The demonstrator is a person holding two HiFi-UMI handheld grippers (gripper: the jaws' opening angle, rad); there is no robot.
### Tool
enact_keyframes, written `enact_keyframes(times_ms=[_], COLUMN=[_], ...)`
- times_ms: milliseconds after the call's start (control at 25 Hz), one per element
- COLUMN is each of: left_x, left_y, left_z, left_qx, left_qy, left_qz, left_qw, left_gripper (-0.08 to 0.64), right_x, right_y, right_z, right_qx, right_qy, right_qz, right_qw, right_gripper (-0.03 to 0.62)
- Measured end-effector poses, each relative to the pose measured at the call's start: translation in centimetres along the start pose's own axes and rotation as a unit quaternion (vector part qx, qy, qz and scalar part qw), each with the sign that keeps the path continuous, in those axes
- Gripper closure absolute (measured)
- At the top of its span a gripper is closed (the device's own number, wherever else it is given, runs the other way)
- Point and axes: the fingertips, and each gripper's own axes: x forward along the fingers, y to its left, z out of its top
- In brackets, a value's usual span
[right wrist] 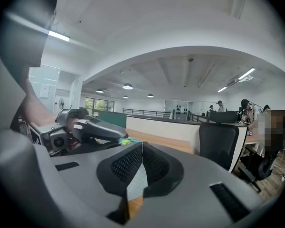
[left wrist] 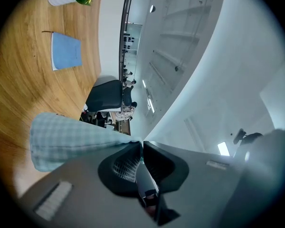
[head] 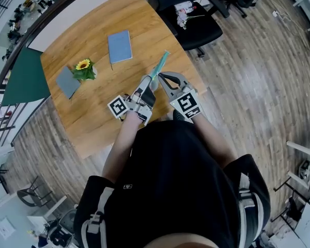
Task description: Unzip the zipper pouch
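Head view: the zipper pouch (head: 160, 64) is being held over the right side of the wooden table (head: 93, 115), slanting away toward the far right, with its near end being gripped by both grippers. The left gripper (head: 151, 84) is being kept just left of the right gripper (head: 161, 77), and their tips are nearly touching. In the left gripper view, the jaws are being pressed closed on the pouch's end. A slim silvery tab (left wrist: 145, 177) is being pinched between the pads, and the checked pale-blue fabric is being spread out to the left. In the right gripper view, the jaws are being held closed on a fold of the same checked fabric, which is being shown just below the pads. On the left part of the table, well apart from the pouch, a blue notebook (head: 119, 46) is being shown lying flat, and a potted sunflower (head: 84, 68) is being shown just beside a flat grey item (head: 67, 82). A black office chair (head: 196, 25) is being shown beyond the table's far right edge.
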Motion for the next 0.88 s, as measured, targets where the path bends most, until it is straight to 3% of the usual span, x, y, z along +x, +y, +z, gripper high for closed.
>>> enact_keyframes(times_ms=[880], left_x=[0.1], left_y=[-1.1], left_z=[-1.6], left_qx=[0.017], left_qy=[0.019], left_qz=[-0.002], left_qw=[0.9997], left_gripper=[0.538], right_x=[-1.0], right_y=[-1.3], right_z=[-0.8], right_qx=[0.019], right_qy=[0.005], right_qz=[-0.025], right_qw=[0.999], right_gripper=[0.586])
